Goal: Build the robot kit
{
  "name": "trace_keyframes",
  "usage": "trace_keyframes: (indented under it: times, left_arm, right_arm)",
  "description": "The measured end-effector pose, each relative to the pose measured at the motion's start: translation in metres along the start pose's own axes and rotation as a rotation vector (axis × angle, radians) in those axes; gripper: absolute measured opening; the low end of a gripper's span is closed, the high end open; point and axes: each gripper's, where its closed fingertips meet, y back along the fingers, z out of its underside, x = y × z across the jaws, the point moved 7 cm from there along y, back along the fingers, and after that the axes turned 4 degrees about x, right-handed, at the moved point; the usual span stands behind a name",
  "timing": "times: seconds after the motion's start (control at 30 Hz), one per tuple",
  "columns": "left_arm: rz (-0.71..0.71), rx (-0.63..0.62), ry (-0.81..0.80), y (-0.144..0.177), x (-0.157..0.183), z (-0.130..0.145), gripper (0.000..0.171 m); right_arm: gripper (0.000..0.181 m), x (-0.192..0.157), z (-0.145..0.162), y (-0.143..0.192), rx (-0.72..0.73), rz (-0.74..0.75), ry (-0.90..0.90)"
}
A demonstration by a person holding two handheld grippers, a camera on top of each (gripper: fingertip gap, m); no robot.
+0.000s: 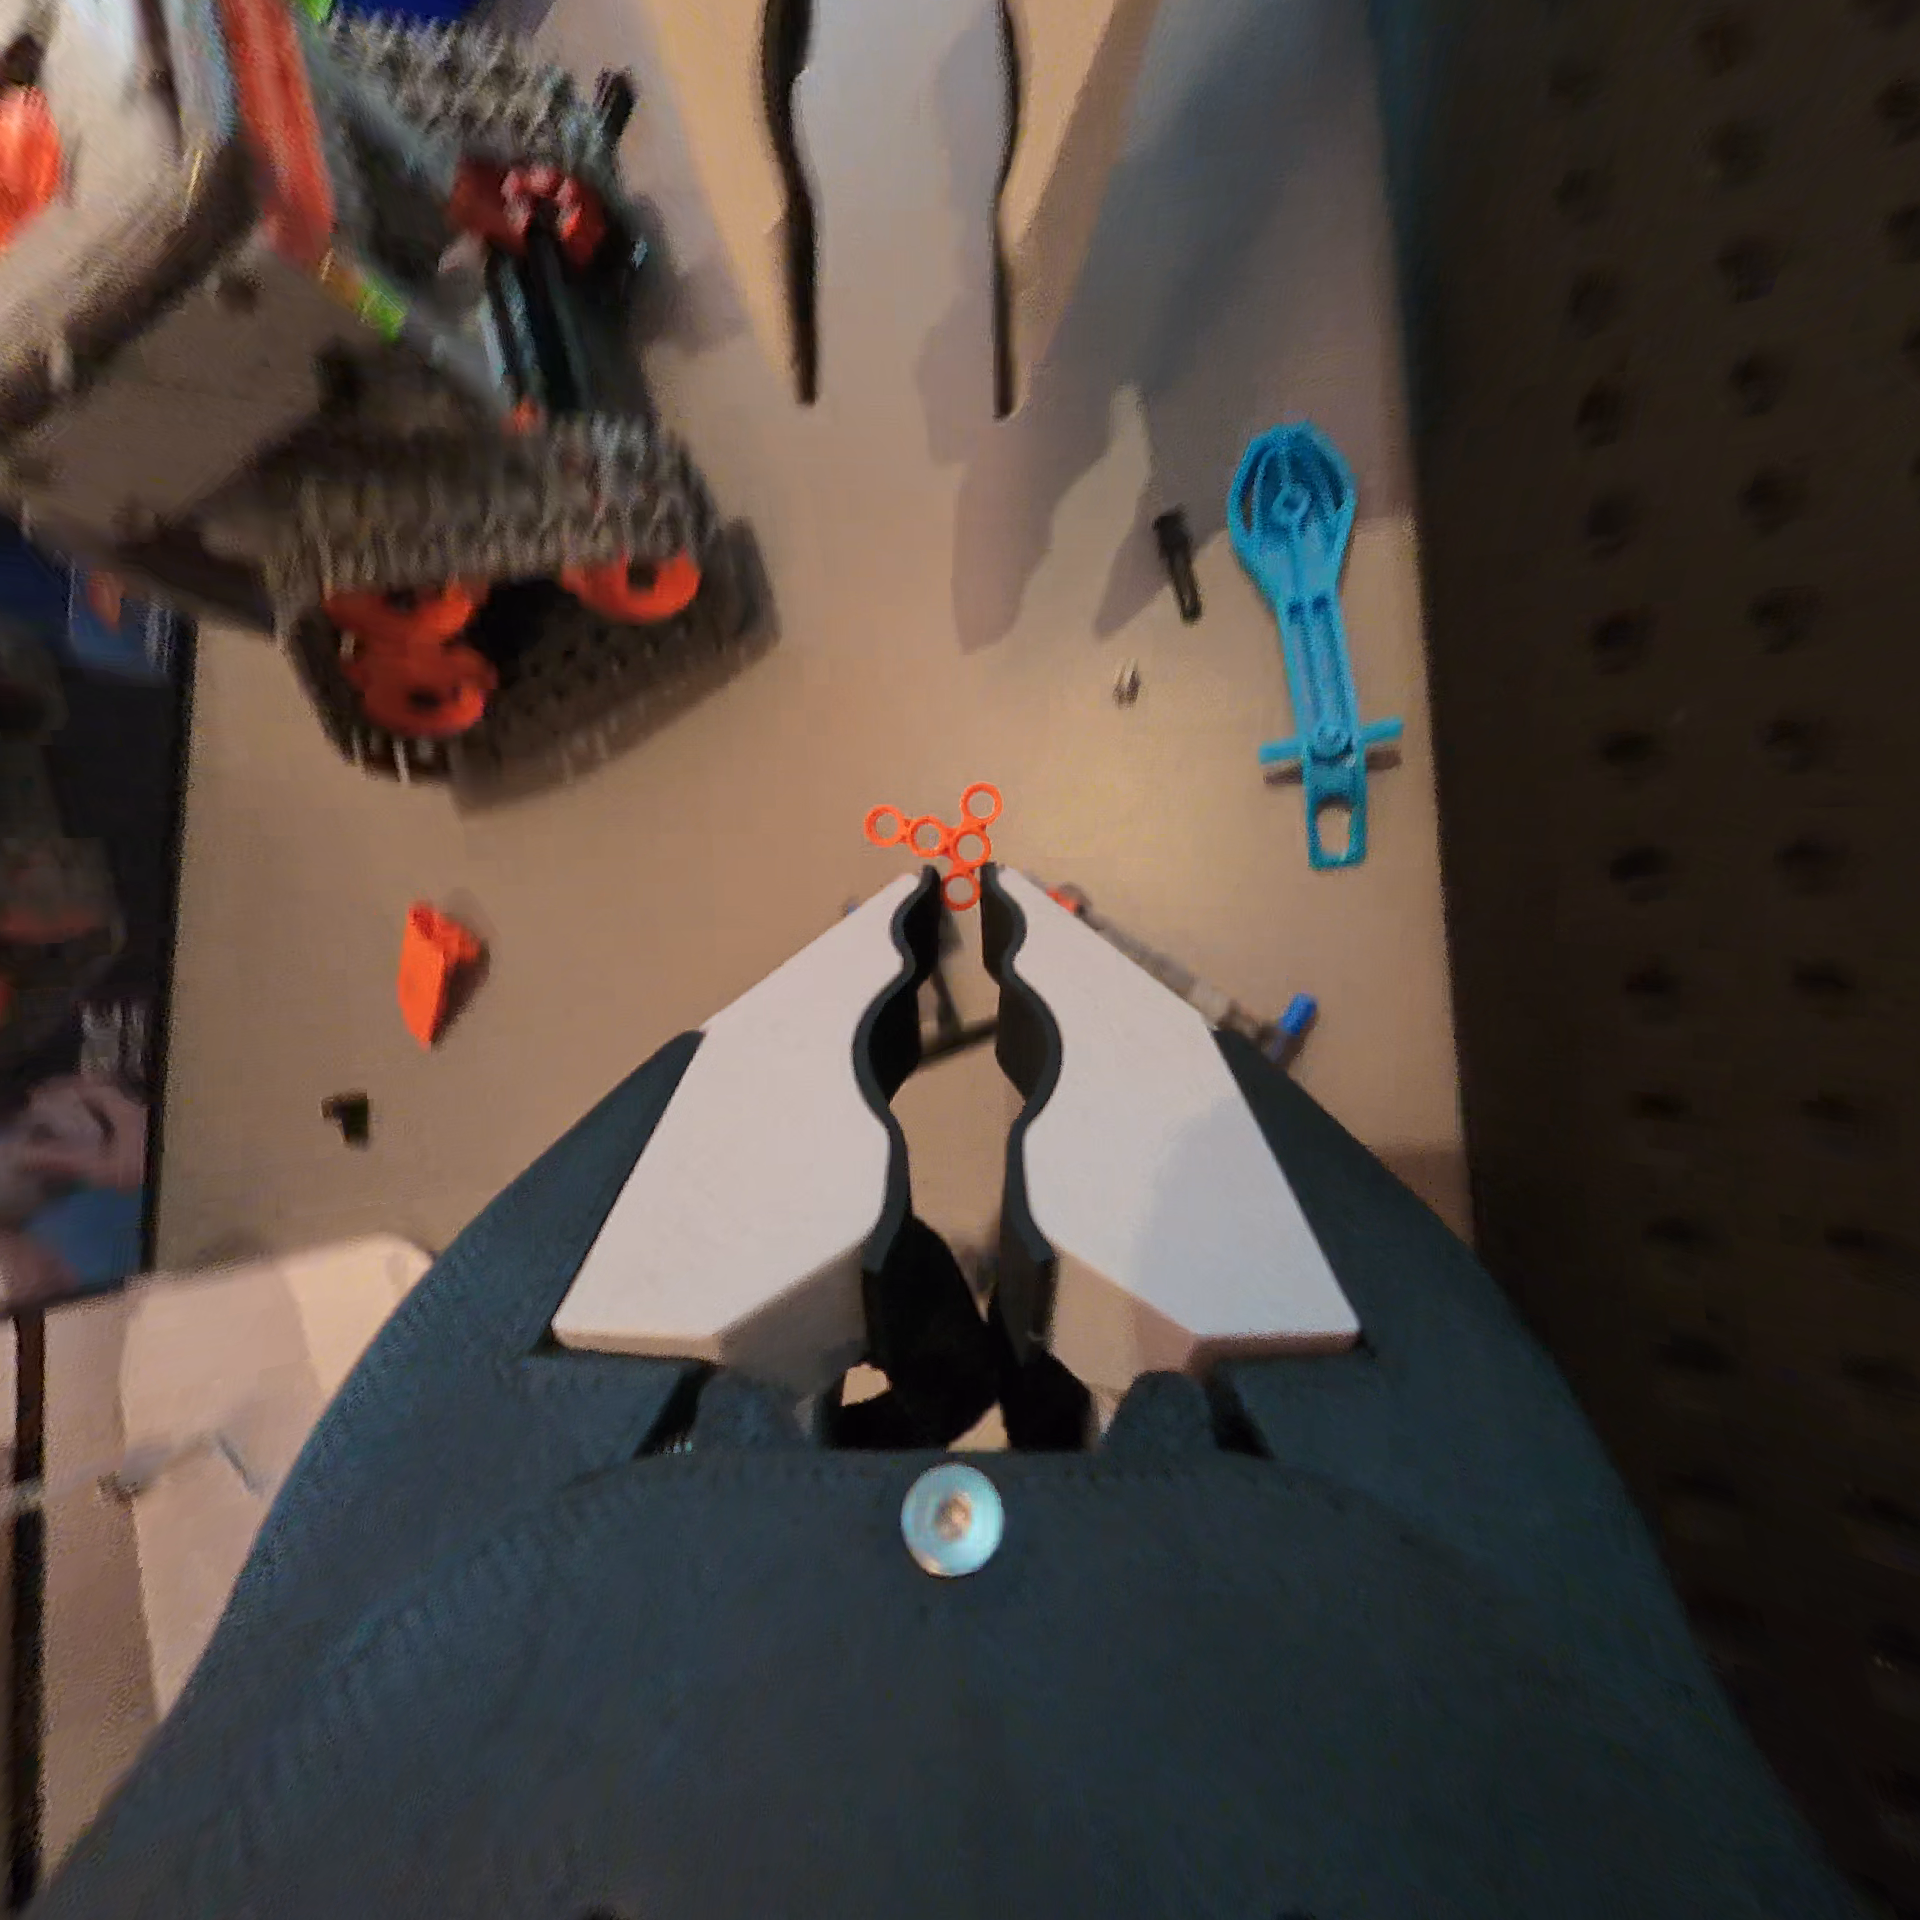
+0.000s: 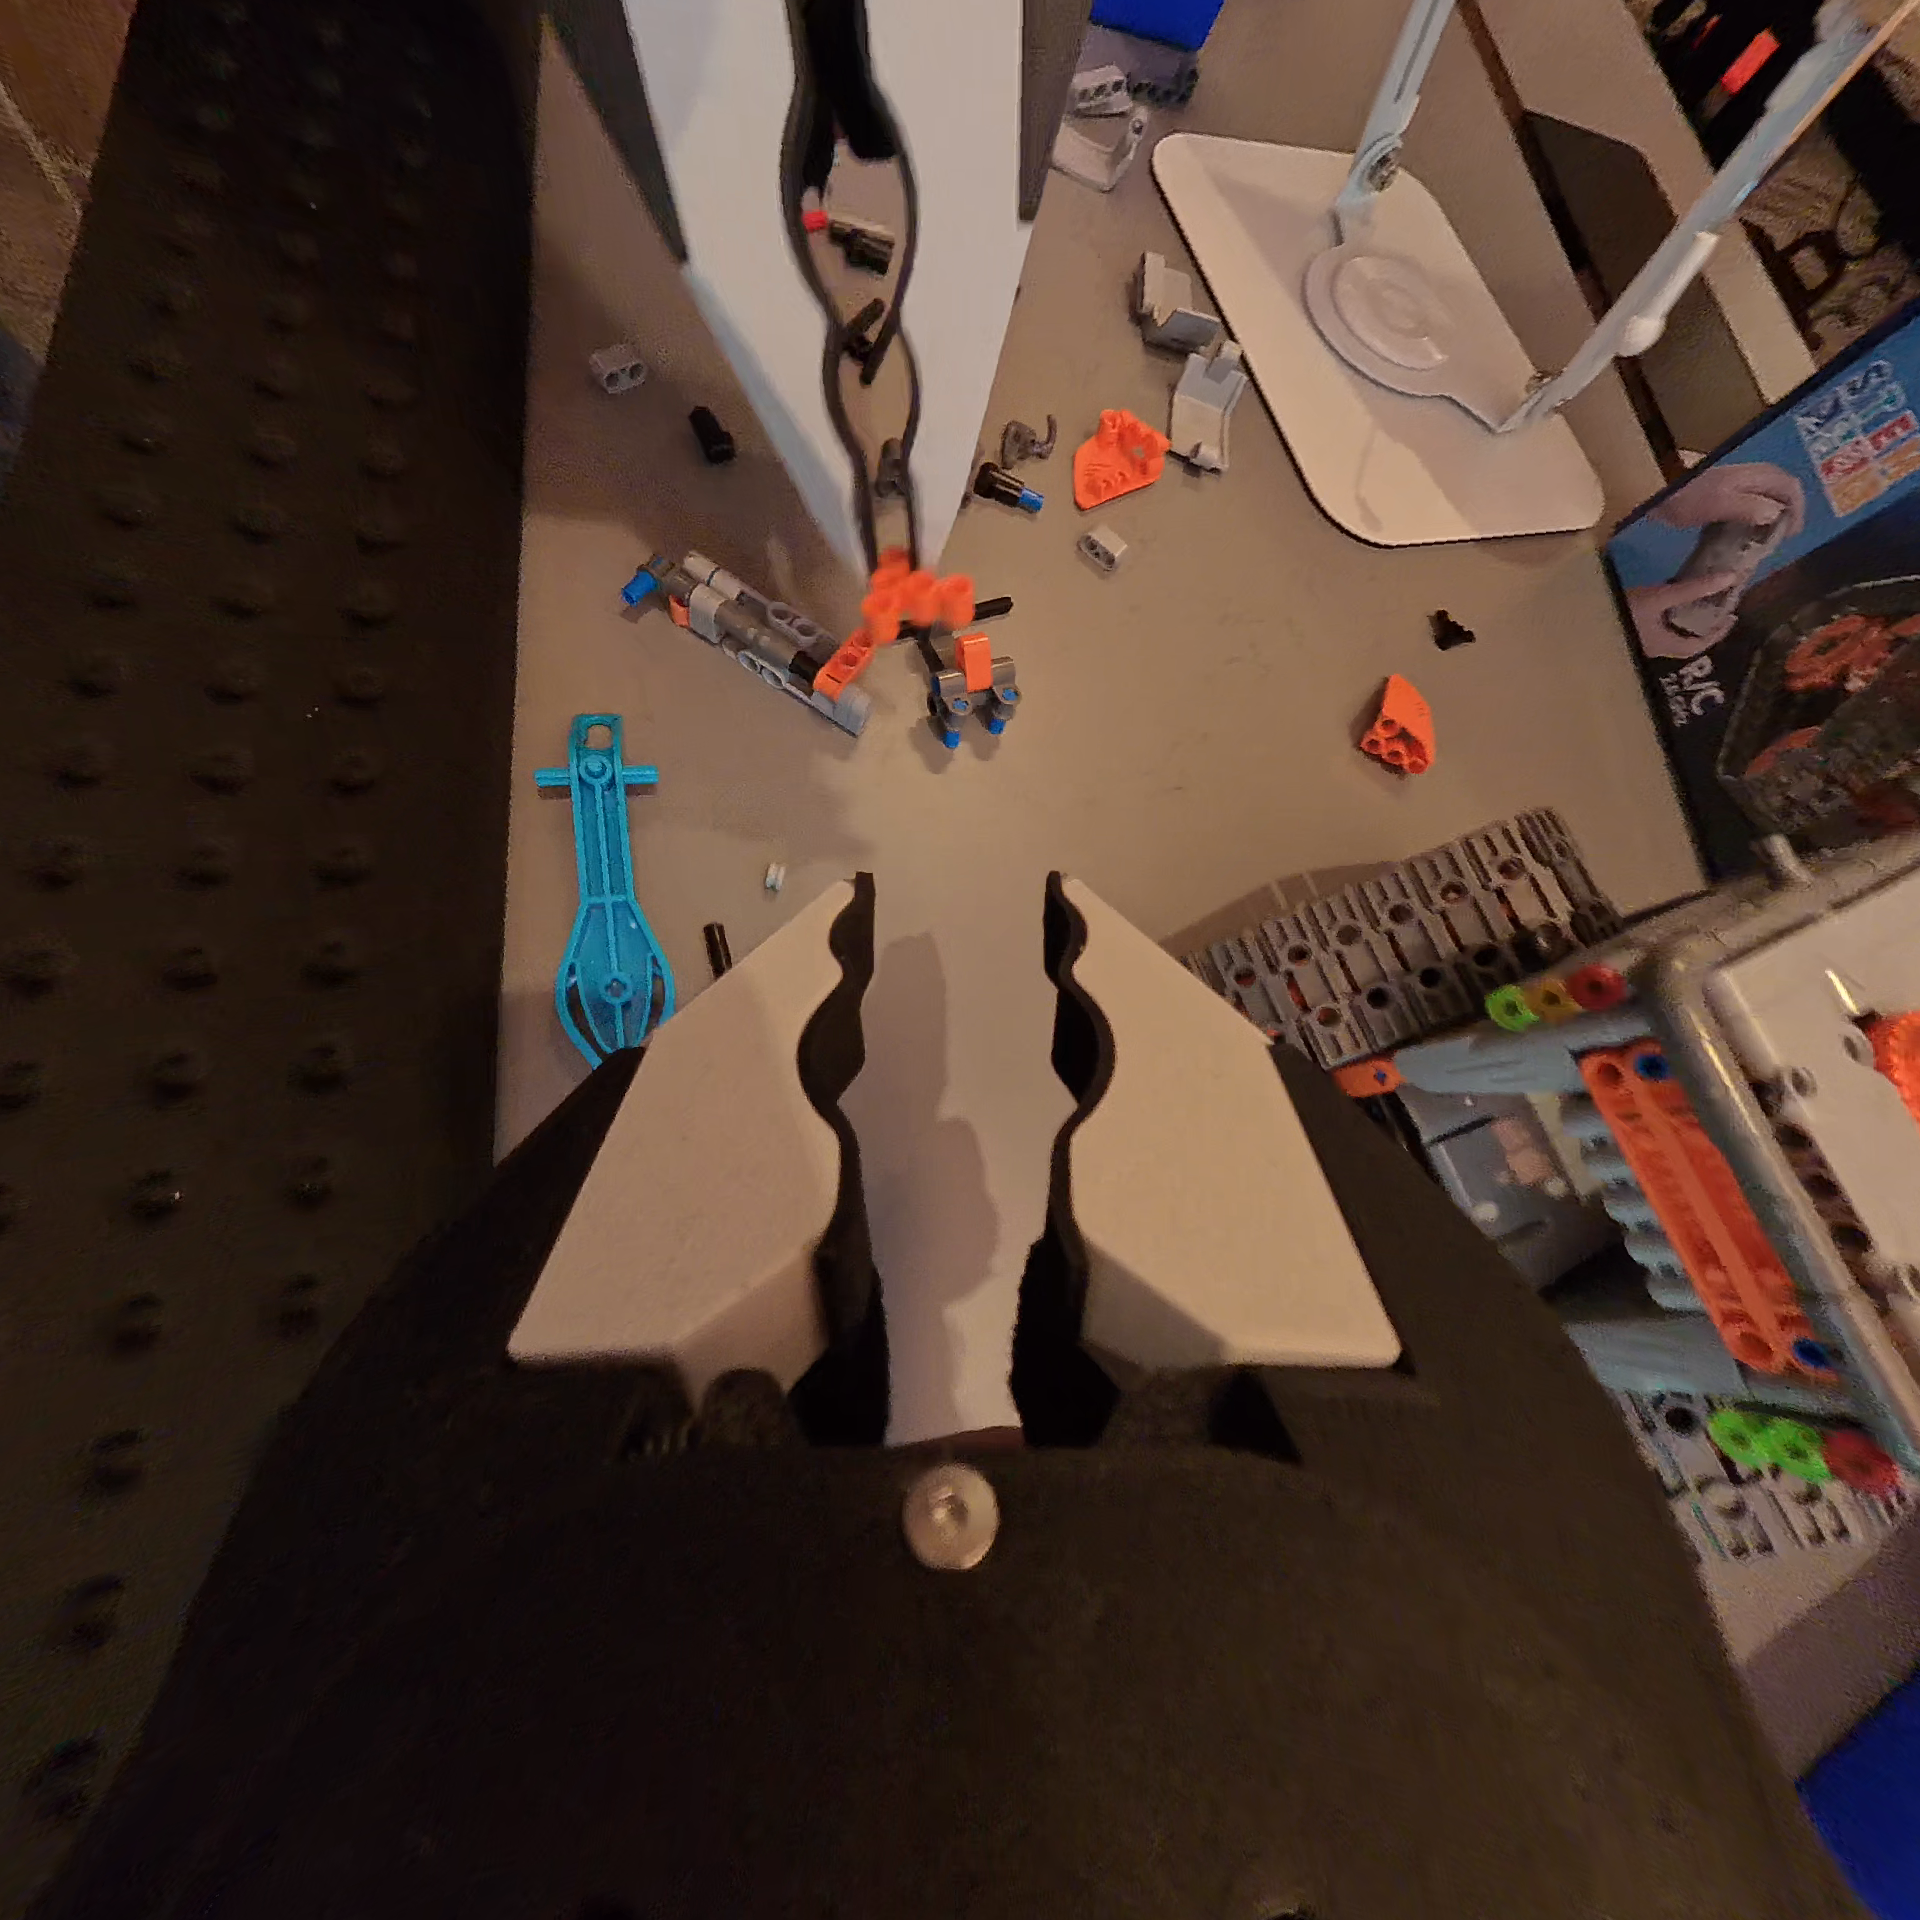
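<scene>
The left hand-held gripper is pinching an orange ringed piece at its fingertips, its jaws drawn nearly together on the lowest ring. The piece is a flat cluster of linked rings: in the left wrist view its longer row runs from about 9 o'clock to 3 o'clock across the tips, with one ring rising toward 1 o'clock and one dropping toward 6 o'clock into the grip. It is held above the tan table.

In the right wrist view the same piece shows at the far tips of the left hand-held gripper, which reaches down from 12 o'clock. Just beneath it on the table lie a grey and orange beam assembly, its long axis running from 10 o'clock to 4 o'clock, and a small grey and orange block with blue pins.

The right hand-held gripper is spread wide and holds nothing; bare table shows between its jaws. At its 9 o'clock lies a blue paddle-shaped part, long axis running 12 to 6 o'clock, its broad end toward 6. At its 3 o'clock stands a tracked grey model vehicle with orange beams. A loose orange wedge brick lies at 2 o'clock, and a white lamp base sits farther off toward 1 o'clock, beside a printed box.
</scene>
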Motion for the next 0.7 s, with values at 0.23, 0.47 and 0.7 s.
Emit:
trace_keyframes:
  times: [0.23,0.47,0.7]
  left_arm:
    - [0.17,-0.101,-0.304,-0.055,0.004,-0.036,0.006]
    - [0.251,-0.16,-0.38,-0.081,-0.006,-0.029,0.006]
    - [0.233,-0.128,-0.354,-0.075,-0.017,-0.024,0.015]
  right_arm:
    - [0.029,0.005,0.015,0.023,0.032,0.05,-0.047]
    - [0.03,0.008,0.031,0.023,-0.028,0.048,-0.068]
    - [0.03,0.002,0.033,0.006,-0.073,-0.002,-0.075]
